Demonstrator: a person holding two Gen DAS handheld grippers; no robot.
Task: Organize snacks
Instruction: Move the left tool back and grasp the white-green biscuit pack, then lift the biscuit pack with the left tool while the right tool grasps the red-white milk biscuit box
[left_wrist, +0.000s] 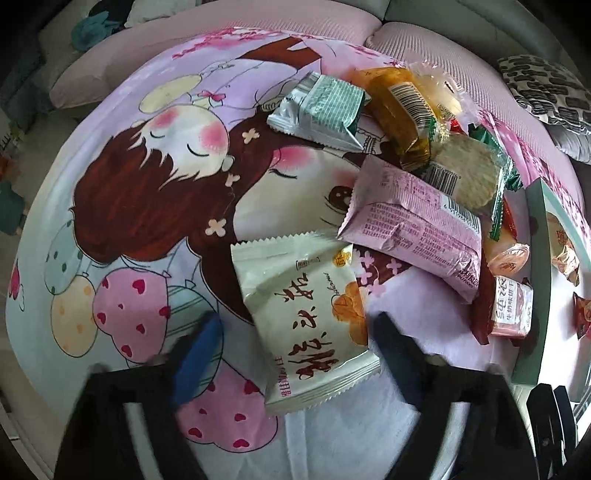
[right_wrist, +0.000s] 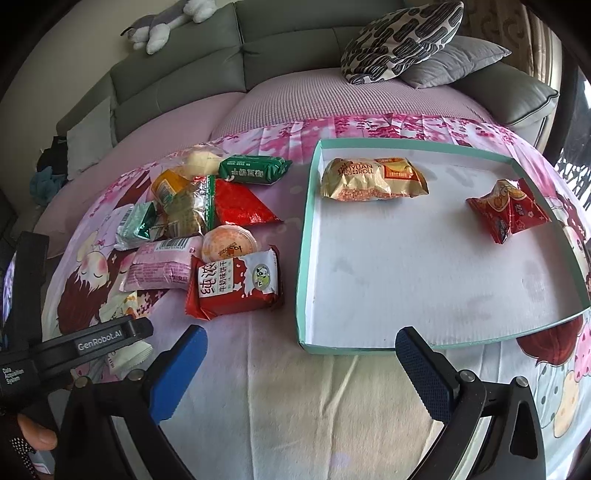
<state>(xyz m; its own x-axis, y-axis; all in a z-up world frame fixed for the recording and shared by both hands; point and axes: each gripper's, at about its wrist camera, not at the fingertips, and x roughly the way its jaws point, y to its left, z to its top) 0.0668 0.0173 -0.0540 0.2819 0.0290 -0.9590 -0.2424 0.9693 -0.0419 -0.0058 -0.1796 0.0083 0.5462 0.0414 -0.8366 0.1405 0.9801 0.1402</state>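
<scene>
Directly between the half-closed, not-yet-gripping left gripper (left_wrist: 295, 343) lay the cream snack packet (left_wrist: 304, 328), its long axis running away from the gripper, far from the idle, released right gripper (right_wrist: 301, 354).

Cream packet (left_wrist: 306, 328), teal-rimmed tray (right_wrist: 305, 236), blue fingers (right_wrist: 177, 376)

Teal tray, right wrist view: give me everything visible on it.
The teal tray is a shallow, open rectangular box lid, seemingly cardboard: low teal walls, scuffed white floor. It lies flat on the cartoon-print cloth, right of the snack pile. Inside lie two packets, apart: a gold Swiss-roll packet near the far-left corner, and a red wrapped snack toward the right wall. Neither gripper touches it.
</scene>
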